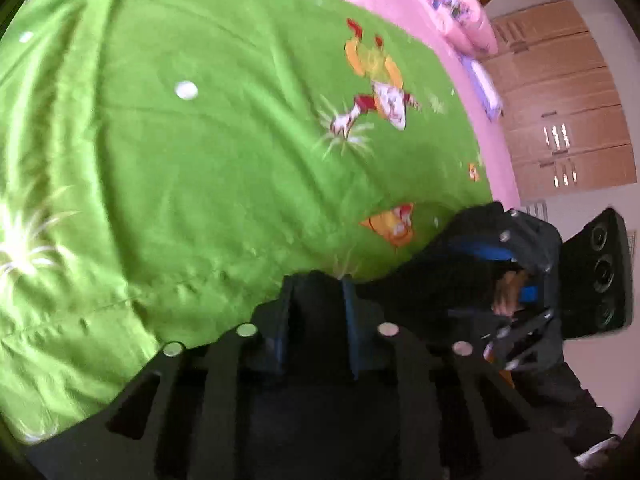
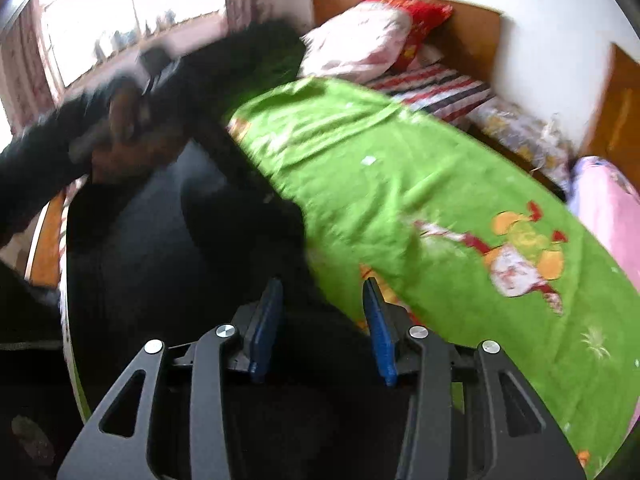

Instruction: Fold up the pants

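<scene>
The black pants (image 2: 168,248) hang and drape over the near edge of the green bed sheet (image 2: 420,184). My left gripper (image 1: 320,284) is shut on a fold of the black pants (image 1: 420,280) and holds it above the green sheet (image 1: 200,160). My right gripper (image 2: 324,292) is open, its blue pads (image 2: 380,320) on either side of the dark cloth. The right gripper also shows in the left wrist view (image 1: 520,280), and the left gripper with the hand holding it shows in the right wrist view (image 2: 136,92). Both views are blurred.
The green sheet bears cartoon figures (image 1: 380,88). Pink bedding (image 1: 452,12) and pillows (image 2: 360,44) lie at the bed's head. A wooden wardrobe (image 1: 568,112), a wooden headboard (image 2: 472,32) and a bright window (image 2: 132,12) surround the bed.
</scene>
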The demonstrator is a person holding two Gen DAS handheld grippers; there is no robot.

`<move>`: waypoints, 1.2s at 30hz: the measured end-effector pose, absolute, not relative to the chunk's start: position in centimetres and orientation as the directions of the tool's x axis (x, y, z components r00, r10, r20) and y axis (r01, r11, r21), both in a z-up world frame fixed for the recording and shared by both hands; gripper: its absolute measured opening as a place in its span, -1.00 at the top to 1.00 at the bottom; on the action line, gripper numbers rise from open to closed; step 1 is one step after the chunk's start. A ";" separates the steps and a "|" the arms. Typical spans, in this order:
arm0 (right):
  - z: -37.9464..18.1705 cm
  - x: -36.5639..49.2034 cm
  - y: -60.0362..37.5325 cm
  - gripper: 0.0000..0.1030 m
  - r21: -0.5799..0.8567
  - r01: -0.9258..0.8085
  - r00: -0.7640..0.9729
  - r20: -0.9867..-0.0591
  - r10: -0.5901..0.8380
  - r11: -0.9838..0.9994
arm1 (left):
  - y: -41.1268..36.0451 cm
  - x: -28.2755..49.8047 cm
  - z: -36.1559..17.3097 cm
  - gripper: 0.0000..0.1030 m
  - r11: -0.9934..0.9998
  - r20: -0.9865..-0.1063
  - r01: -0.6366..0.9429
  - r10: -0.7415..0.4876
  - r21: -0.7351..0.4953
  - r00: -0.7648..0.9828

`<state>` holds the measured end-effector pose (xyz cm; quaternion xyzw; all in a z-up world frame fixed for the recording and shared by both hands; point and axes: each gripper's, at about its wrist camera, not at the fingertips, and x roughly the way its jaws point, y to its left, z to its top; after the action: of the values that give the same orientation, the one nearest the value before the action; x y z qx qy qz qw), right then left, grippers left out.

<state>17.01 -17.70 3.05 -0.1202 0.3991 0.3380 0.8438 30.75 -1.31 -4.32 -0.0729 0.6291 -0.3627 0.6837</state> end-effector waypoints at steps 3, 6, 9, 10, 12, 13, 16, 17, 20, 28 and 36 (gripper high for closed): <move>4.7 16.7 -19.9 -0.13 0.042 -0.579 0.555 -0.711 0.431 0.814 | -0.7 27.6 0.7 0.68 0.743 -0.778 0.506 -0.595 -0.437 0.201; 6.6 15.6 -23.8 -0.58 0.057 -0.442 0.676 -0.635 0.374 0.895 | 1.7 23.6 7.1 1.00 0.788 -0.560 0.534 -0.602 -0.306 0.569; 7.0 14.4 -27.9 -0.63 0.163 -0.326 0.737 -0.573 0.358 0.931 | 4.5 26.5 6.3 1.00 0.876 -0.559 0.364 -0.482 -0.316 0.675; 6.7 14.4 -28.4 -0.63 0.170 -0.301 0.741 -0.577 0.343 0.938 | 5.2 27.7 5.2 1.00 0.905 -0.589 0.297 -0.423 -0.304 0.688; 5.9 14.4 -29.2 -0.63 0.189 -0.249 0.729 -0.610 0.312 0.950 | 6.1 29.4 2.8 0.74 0.890 -0.663 0.256 -0.452 -0.377 0.596; 5.5 14.3 -29.5 -0.63 0.209 -0.238 0.715 -0.623 0.317 0.949 | 6.6 29.9 1.3 0.16 0.818 -0.674 0.279 -0.574 -0.504 0.465; 5.3 13.3 -29.5 -0.63 0.195 -0.261 0.709 -0.626 0.325 0.945 | 4.5 29.2 0.1 -0.57 0.785 -0.710 0.332 -0.617 -0.523 0.340; 5.2 13.2 -29.4 -0.63 0.189 -0.266 0.710 -0.625 0.325 0.945 | 3.5 28.8 0.1 -0.55 0.807 -0.738 0.354 -0.582 -0.473 0.341; 4.8 12.9 -28.9 -0.63 0.212 -0.262 0.710 -0.619 0.337 0.942 | -0.3 26.7 0.9 -0.39 0.803 -0.742 0.449 -0.565 -0.392 0.362; -0.3 13.2 -27.8 -0.73 0.217 -0.231 0.481 -0.822 0.305 0.948 | -7.3 22.2 -3.9 -0.61 0.755 -0.768 0.589 -0.550 -0.288 0.329; 2.4 10.0 -28.5 -0.72 0.132 -0.136 0.599 -0.778 0.187 0.982 | -4.2 21.7 -1.6 -0.59 0.705 -0.632 0.439 -0.703 -0.557 0.327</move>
<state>9.99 -28.47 2.45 0.0292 0.4384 0.0906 0.8937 21.73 -4.20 -1.58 -0.1440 0.4578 -0.3561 0.8018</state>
